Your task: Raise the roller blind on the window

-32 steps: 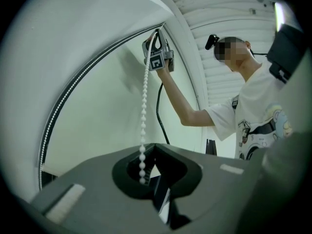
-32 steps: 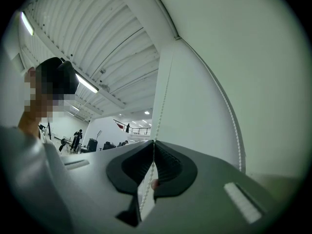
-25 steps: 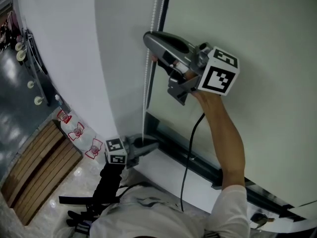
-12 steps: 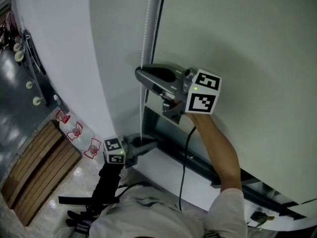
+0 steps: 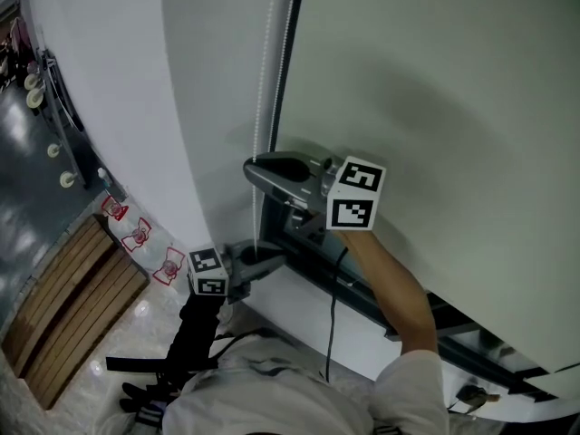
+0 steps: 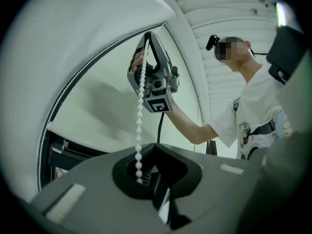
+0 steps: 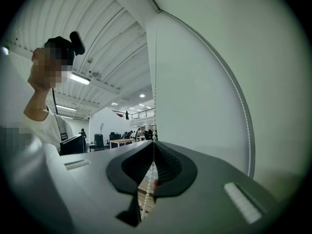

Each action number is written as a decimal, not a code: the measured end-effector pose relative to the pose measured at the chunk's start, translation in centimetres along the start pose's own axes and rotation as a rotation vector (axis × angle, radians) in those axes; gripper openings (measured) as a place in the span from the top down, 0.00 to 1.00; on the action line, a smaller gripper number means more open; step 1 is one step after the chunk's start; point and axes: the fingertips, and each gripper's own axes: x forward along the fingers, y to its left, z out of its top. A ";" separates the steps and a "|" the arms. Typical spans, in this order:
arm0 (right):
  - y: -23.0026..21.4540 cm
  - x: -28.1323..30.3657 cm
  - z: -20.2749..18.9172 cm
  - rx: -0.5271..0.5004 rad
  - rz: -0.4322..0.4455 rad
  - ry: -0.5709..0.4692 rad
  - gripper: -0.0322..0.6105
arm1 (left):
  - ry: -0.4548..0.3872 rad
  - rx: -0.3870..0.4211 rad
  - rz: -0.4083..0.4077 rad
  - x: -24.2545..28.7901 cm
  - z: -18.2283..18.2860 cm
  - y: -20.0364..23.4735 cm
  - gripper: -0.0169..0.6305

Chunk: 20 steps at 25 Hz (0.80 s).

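A white bead chain [image 5: 265,89] hangs down the left edge of the pale roller blind [image 5: 435,107]. My right gripper [image 5: 249,169] points level at the chain and is shut on it; in its own view the bead chain [image 7: 155,82] runs straight between the closed jaws of the right gripper [image 7: 154,152]. Lower down, my left gripper [image 5: 276,263] is shut on the same chain near the sill. From the left gripper [image 6: 146,172] the bead chain [image 6: 140,111] rises tight to the right gripper's body [image 6: 153,84]. The roller blind [image 6: 97,96] covers the pane.
A dark window frame [image 5: 362,302] runs along the bottom of the blind. A black cable [image 5: 331,324] hangs from the right gripper. Far below at the left lie wooden planks [image 5: 63,306] and red floor marks [image 5: 140,238].
My right gripper has come down along the window, still shut on the chain, and now sits closer above the left gripper. The left gripper has stayed in place.
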 end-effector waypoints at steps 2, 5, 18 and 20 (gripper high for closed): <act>0.1 -0.1 -1.2 0.019 0.000 0.006 0.94 | -0.001 -0.001 0.003 -0.1 -0.1 0.0 0.98; 0.7 0.2 -3.2 0.039 0.010 0.029 0.94 | -0.001 0.002 0.006 -0.3 0.0 0.1 0.98; 0.7 0.1 -9.7 0.127 0.001 0.108 0.93 | -0.005 0.026 0.019 -0.7 0.9 0.6 0.98; 0.6 -0.1 -9.4 0.116 -0.013 0.096 0.93 | -0.003 0.030 0.015 -0.6 0.9 0.5 0.98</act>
